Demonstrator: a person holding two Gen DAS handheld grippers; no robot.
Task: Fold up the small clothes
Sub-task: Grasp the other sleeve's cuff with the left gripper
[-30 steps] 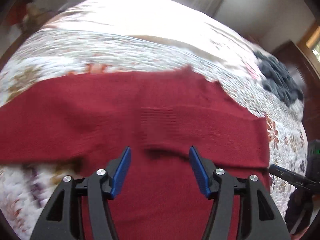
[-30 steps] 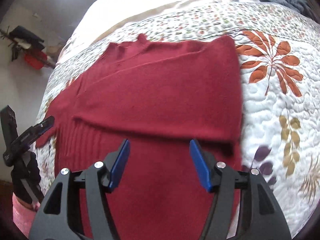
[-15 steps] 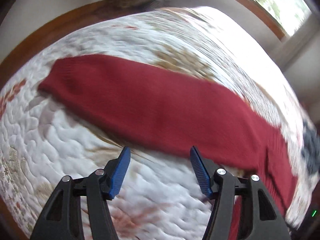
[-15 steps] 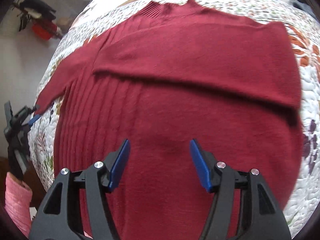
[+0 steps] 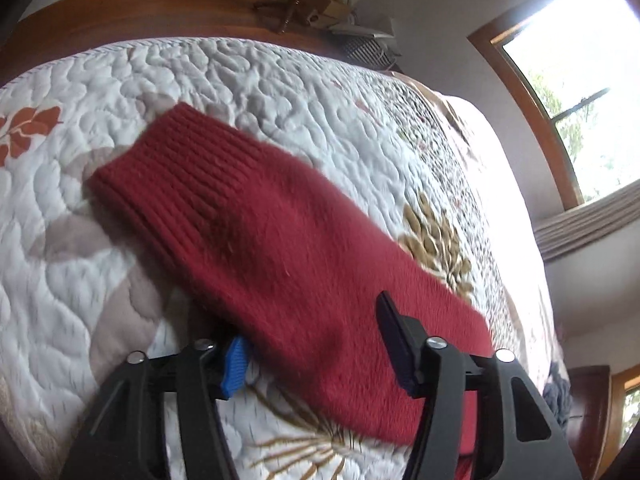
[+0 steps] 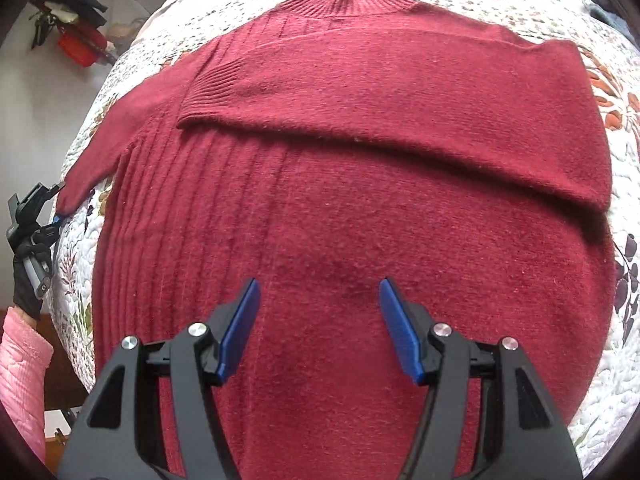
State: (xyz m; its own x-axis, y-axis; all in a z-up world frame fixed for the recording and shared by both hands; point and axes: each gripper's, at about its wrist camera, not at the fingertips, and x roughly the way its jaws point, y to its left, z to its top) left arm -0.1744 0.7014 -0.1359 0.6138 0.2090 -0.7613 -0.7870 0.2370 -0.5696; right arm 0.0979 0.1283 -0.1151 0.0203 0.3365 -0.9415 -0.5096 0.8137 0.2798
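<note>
With right sleeve [image 6: 400,92] folded across sweater [image 6: 340,240], left sleeve [image 5: 260,232] next: left gripper [image 5: 312,352] spread astride it near quilt [image 5: 60,280] edge, must pinch; right gripper [image 6: 320,320] spread, empty.

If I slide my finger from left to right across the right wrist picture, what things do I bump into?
Pink sleeve → left gripper at the spread-out sleeve's tip → red sweater → leaf-patterned quilt.

The left gripper [image 5: 316,344], a second ago over the sweater's [image 6: 360,208] body, has swung out to the left sleeve [image 5: 280,248], its open jaws now straddling it near the cuff [image 5: 180,164]. The right gripper [image 6: 320,320] has closed in over the sweater's middle, jaws open throughout.
</note>
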